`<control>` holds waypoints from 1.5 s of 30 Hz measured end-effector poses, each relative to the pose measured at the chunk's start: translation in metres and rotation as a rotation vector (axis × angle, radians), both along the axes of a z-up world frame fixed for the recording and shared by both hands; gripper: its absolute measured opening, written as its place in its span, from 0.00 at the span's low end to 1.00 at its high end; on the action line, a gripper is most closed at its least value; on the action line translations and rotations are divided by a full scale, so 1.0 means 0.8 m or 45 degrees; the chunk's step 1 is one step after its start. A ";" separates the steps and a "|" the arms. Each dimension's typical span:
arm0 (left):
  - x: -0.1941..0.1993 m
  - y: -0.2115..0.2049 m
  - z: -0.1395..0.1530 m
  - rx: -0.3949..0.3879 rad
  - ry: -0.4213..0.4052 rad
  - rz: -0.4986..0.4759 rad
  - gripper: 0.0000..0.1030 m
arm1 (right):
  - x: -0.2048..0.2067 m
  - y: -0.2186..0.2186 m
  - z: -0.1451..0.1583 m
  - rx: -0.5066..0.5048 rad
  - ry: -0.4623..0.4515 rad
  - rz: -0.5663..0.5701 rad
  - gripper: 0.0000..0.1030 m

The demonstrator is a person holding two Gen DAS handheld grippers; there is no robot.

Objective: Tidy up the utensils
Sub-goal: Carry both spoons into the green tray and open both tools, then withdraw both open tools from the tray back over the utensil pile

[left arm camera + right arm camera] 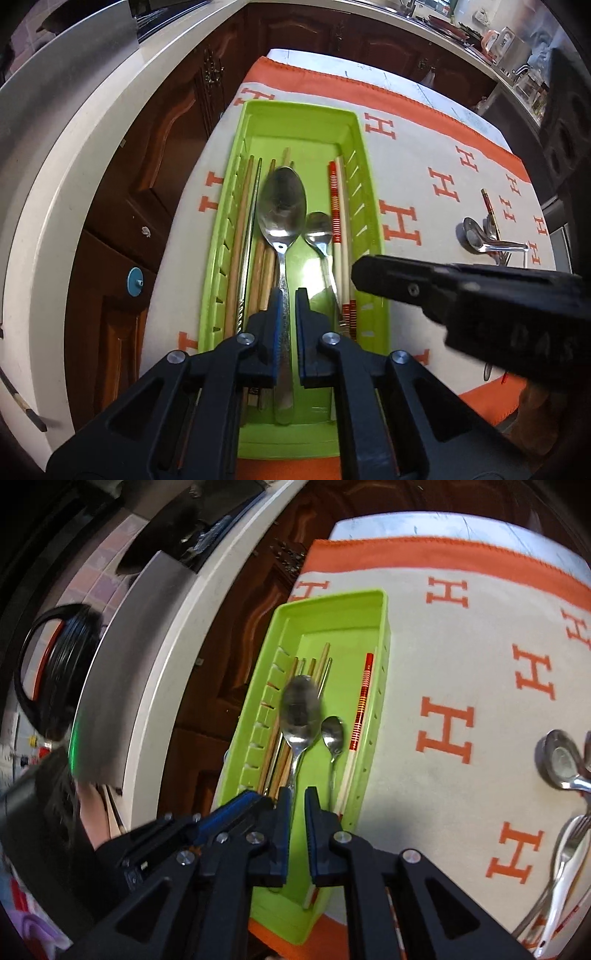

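Steel large spoon point(282, 206) handle sits between my left gripper point(287, 295) jaws, slightly apart, over the green tray point(303, 114) to lay it alongside the small spoon point(317, 225). Right wrist view: right gripper point(297, 794) jaws apart, empty; loose spoons point(559, 760) far right.

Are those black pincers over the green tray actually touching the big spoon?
Cannot tell. In the left wrist view the left gripper straddles the big spoon's handle, its left pad close against it, but contact isn't plain.

Steel spoons point(282, 208) and chopsticks point(339, 225) lengthwise in green tray point(295, 118).
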State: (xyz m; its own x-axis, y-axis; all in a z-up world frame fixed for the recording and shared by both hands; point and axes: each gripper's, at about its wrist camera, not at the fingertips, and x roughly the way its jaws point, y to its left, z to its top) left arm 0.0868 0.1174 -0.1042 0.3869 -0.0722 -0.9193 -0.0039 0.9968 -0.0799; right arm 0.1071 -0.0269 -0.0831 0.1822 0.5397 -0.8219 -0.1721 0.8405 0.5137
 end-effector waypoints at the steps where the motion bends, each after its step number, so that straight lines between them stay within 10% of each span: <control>1: -0.001 -0.001 0.002 0.005 -0.003 -0.003 0.09 | -0.003 -0.002 0.003 -0.012 -0.017 0.005 0.07; 7: -0.008 -0.006 0.018 -0.006 -0.043 -0.006 0.42 | -0.022 -0.020 0.023 -0.049 -0.104 0.017 0.07; 23: -0.023 -0.060 0.050 0.005 -0.101 -0.120 0.42 | -0.077 -0.091 0.068 -0.212 -0.389 -0.020 0.07; 45: -0.015 -0.223 0.011 -0.026 0.018 -0.444 0.42 | -0.139 -0.279 0.020 -0.328 -0.306 -0.381 0.07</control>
